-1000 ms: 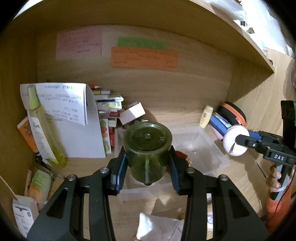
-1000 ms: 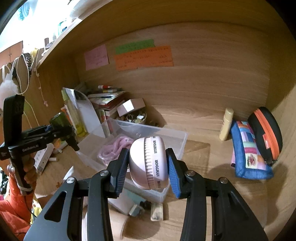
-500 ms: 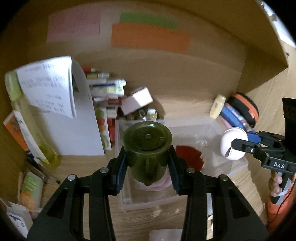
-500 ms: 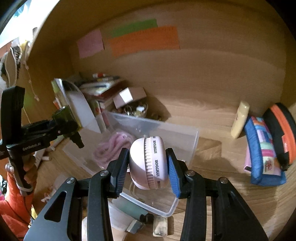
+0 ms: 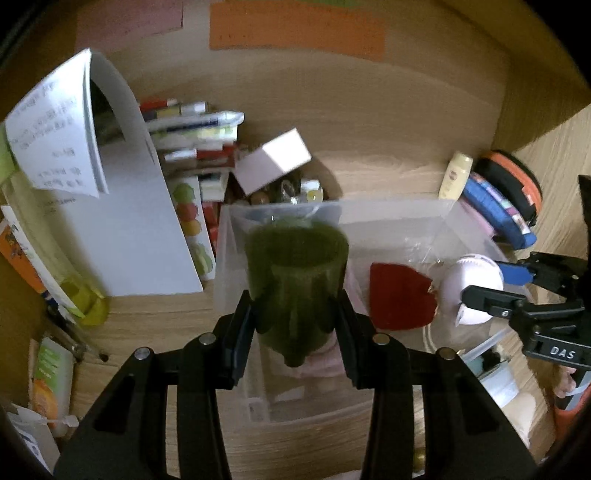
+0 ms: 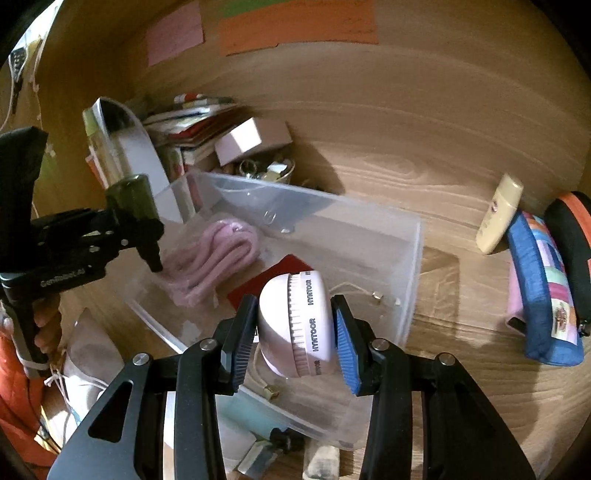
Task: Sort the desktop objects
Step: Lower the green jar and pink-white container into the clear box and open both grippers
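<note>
Green cup (image 5: 295,280) clamped in left claw (image 5: 293,339) — over bin (image 5: 406,210).

Dim, warm light from above and behind the tools. Strong fisheye bending and black corners. Motion blur on the green jar (image 5: 295,280) ahead; soft shadows beyond the clear bin (image 6: 413,236).

Back wall: orange paper note (image 5: 297,31) and pink paper note (image 6: 175,33) stuck on the wood panel.
Left side: curled white handwritten sheet (image 5: 55,136) leaning upright, just beside a yellow-green clear bottle (image 5: 79,295).
Behind: stack of books and boxes (image 5: 192,136), blurred, perhaps with pens on top.
</note>
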Motion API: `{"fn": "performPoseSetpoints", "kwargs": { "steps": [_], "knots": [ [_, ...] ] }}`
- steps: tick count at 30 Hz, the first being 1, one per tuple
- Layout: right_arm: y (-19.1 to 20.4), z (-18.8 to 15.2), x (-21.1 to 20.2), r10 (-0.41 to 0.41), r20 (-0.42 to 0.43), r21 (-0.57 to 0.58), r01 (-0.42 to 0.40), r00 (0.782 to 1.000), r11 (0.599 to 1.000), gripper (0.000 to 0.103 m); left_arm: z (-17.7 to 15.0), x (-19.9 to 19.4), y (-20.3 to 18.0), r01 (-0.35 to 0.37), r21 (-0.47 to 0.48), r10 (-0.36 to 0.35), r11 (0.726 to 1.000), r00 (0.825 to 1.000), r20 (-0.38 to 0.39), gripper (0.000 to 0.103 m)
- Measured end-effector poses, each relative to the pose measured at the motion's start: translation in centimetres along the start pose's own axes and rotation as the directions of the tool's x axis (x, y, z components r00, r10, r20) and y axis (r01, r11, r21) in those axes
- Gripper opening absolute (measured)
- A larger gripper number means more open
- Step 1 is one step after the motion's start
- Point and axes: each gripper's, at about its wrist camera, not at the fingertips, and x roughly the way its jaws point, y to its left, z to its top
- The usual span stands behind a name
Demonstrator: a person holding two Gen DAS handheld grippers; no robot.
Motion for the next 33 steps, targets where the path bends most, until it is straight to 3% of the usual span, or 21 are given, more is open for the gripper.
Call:
{"fn": "performPoseSetpoints", "kwargs": {
  "steps": [7,10,16,19,22,26,27,30,33],
  "knots": [
    [0.2,-0.3,0.6,-0.012,-0.009,0.000,0.012,1.000,1.000,0.037,-0.2,0.3,-0.7,-0.005,0.025,0.006,1.000,1.000,-0.003,0.050],
    [0.3,-0.1,0.2,-0.030,0.026,-0.007,0.030,0.999,1.000,0.038,-0.3,0.3,-0.9,-0.013,0.034,0.013,0.999,1.000,-0.001,0.052],
    [0.4,0.2,-0.5,-0.037,0.059,-0.008,0.037,0.998,0.999,0.038,-0.1,-0.1,-0.5,0.009,0.007,-0.008,1.000,1.000,-0.004,0.052],
    [0.1,0.4,-0.8,-0.044,0.064,0.009,0.043,0.997,0.999,0.040,0.1,-0.9,-0.4,-0.002,-0.007,0.002,1.000,1.000,0.015,0.058],
    [-0.1,0.6,-1.8,-0.055,0.087,0.024,0.054,0.995,0.998,0.043,0.2,-2.1,-0.1,0.003,-0.019,-0.003,1.000,0.999,0.037,0.067],
    [0.0,0.6,-3.8,-0.083,0.135,0.032,0.079,0.987,0.996,0.059,0.1,-4.1,-0.1,-0.011,-0.014,0.012,1.000,0.998,0.067,0.070],
    [0.1,0.6,-4.1,-0.088,0.144,0.032,0.085,0.986,0.996,0.064,0.0,-4.5,0.0,-0.016,-0.012,0.017,1.000,0.997,0.069,0.078],
    [0.4,0.1,-5.4,-0.099,0.166,0.029,0.095,0.981,0.995,0.069,-0.7,-5.9,0.1,-0.038,-0.012,0.039,0.999,0.995,0.089,0.089],
    [0.7,-0.5,-6.2,-0.102,0.172,0.031,0.098,0.980,0.995,0.074,-1.5,-7.1,0.2,-0.061,-0.007,0.062,0.998,0.994,0.096,0.091]
  ]
}}
